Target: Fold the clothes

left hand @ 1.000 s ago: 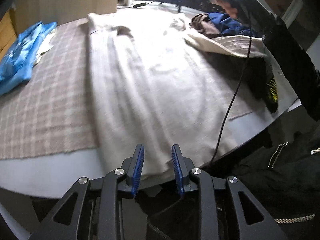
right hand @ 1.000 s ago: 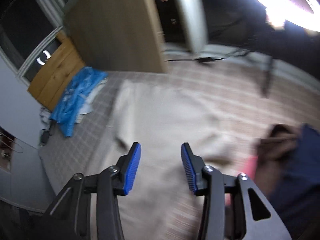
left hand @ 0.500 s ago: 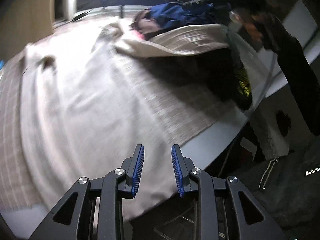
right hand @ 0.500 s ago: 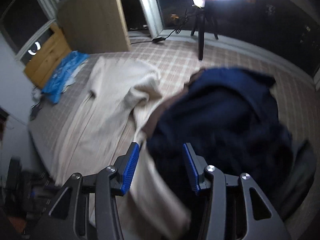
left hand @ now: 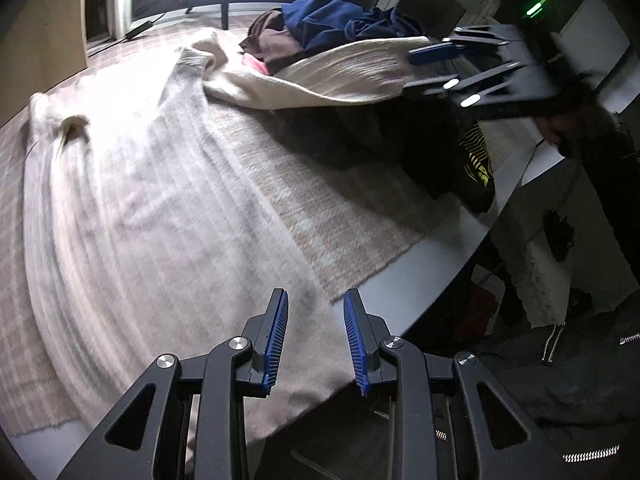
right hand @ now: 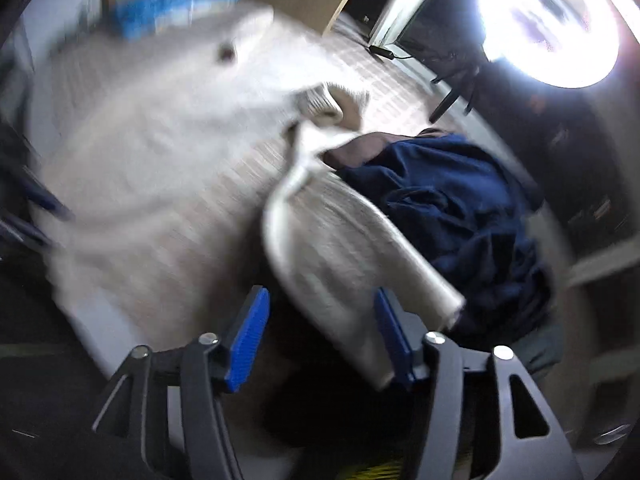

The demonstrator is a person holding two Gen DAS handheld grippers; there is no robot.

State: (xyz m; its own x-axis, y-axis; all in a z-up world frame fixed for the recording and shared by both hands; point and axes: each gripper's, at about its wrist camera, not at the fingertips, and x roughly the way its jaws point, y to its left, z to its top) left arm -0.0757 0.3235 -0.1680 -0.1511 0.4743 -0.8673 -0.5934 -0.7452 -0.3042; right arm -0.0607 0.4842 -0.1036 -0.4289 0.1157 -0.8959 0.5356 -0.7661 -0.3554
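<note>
The right hand-held gripper (right hand: 320,340), jaws wide, has swung over the cream ribbed knit sweater's (left hand: 140,200) far sleeve (right hand: 344,264). The left hand-held gripper (left hand: 316,340), narrowly open and empty, now hovers at the near hem. Sleeve folding looks imminent.

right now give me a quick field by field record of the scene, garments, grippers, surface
surface: table under a checked cloth
main garment: cream sweater, spread flat, hem over the near edge
sleeve: sweater sleeve lifted toward the right gripper
right gripper: open, sleeve end between its fingers
left gripper: open, over the hem, holding nothing
pile: navy garment on a brown one
also: black garment with yellow print
</note>
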